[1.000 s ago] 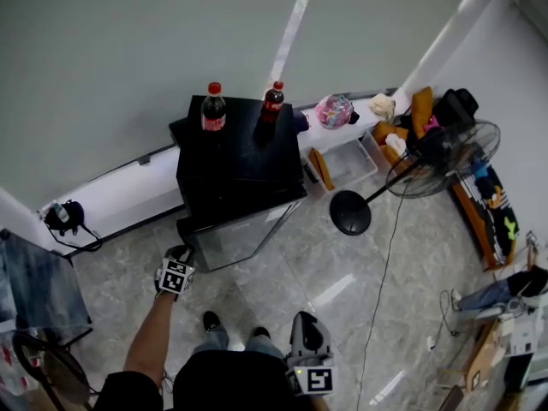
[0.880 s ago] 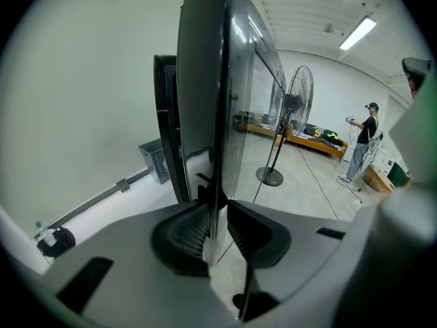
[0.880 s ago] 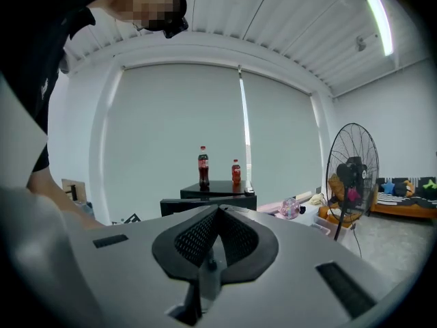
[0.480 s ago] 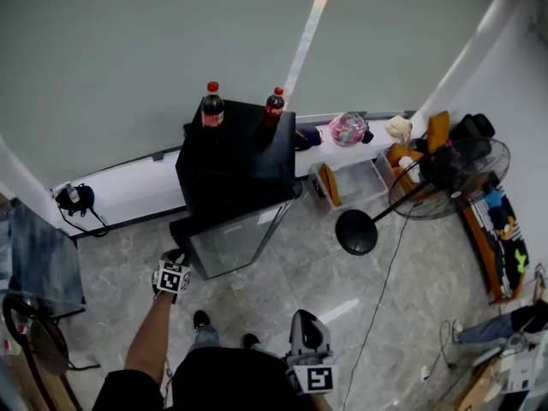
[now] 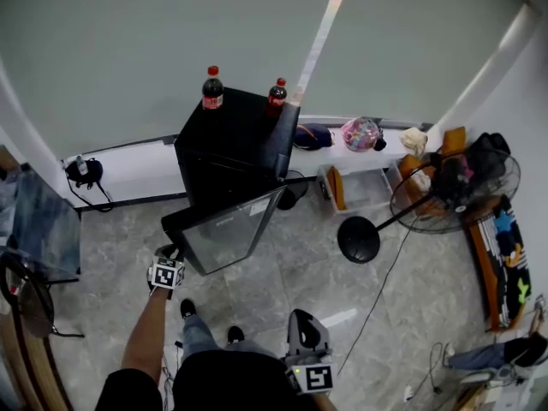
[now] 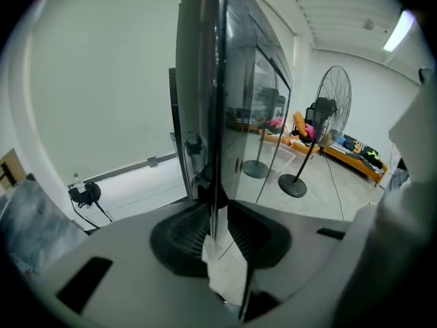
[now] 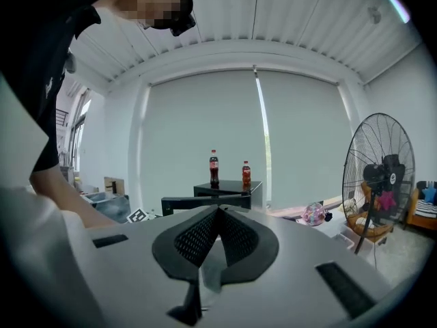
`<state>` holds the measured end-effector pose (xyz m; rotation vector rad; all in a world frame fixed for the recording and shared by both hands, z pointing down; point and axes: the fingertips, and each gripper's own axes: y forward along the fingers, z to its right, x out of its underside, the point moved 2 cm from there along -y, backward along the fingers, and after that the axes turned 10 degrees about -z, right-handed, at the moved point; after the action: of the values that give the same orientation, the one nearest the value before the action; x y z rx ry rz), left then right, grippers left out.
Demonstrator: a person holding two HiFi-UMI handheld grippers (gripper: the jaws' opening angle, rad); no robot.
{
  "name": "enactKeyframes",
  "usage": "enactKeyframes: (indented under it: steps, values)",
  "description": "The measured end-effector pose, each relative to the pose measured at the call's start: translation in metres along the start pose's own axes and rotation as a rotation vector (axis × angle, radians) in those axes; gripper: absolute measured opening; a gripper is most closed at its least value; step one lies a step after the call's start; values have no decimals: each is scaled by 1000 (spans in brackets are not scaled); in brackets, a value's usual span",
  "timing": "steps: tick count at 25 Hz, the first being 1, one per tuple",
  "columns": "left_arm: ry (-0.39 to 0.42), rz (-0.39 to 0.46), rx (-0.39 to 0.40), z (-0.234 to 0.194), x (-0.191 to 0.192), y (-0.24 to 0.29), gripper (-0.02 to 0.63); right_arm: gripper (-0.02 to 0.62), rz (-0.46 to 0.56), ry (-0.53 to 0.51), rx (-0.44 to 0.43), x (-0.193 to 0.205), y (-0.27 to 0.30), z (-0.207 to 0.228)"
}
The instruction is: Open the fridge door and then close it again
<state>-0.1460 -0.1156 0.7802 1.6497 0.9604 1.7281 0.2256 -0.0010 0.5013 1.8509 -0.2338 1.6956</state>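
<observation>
A small black fridge (image 5: 229, 148) stands against the back wall, its glass door (image 5: 224, 234) swung partly open towards me. My left gripper (image 5: 170, 253) is at the door's free corner, low on the left. In the left gripper view the door's edge (image 6: 217, 108) runs straight up from between the pads, and the gripper (image 6: 217, 219) is shut on it. My right gripper (image 5: 304, 317) hangs by my hip, away from the fridge. The right gripper (image 7: 218, 212) has its pads together with nothing between them, and looks at the fridge (image 7: 229, 191) from a distance.
Two cola bottles (image 5: 212, 88) (image 5: 276, 94) stand on the fridge top. A pedestal fan (image 5: 454, 187) with its round base (image 5: 360, 240) and cable is on the right. A clear bin (image 5: 360, 187) sits by the wall. A grey seat (image 5: 38, 229) is at the left.
The fridge door has swung further open, with my left gripper on its edge moving out from the fridge. The view has shifted and the fan now sits further right.
</observation>
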Motion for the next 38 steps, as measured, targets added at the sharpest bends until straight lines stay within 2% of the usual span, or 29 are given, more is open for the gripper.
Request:
enactKeyframes:
  steps: [10,16,23,29,33,38]
  values:
    - [-64,-1,-16,46,28,-19,75,9,10,9,-71,3,-9,-11]
    - [-64,15,-21,75,38,-29,70,9,18,14,-67,4,-21,-35]
    - [-46,50,-8,101,45,-39,60,9,-33,2,-40,30,-54,-59]
    - [-52,48,-1,126,54,-41,54,9,-11,5,-37,28,-68,-50]
    - [-65,37,-26,141,57,-44,52,9,14,-17,-77,25,-71,-36]
    - [-115,27,-63,164,65,-42,51,9,29,-48,-130,19,-79,3]
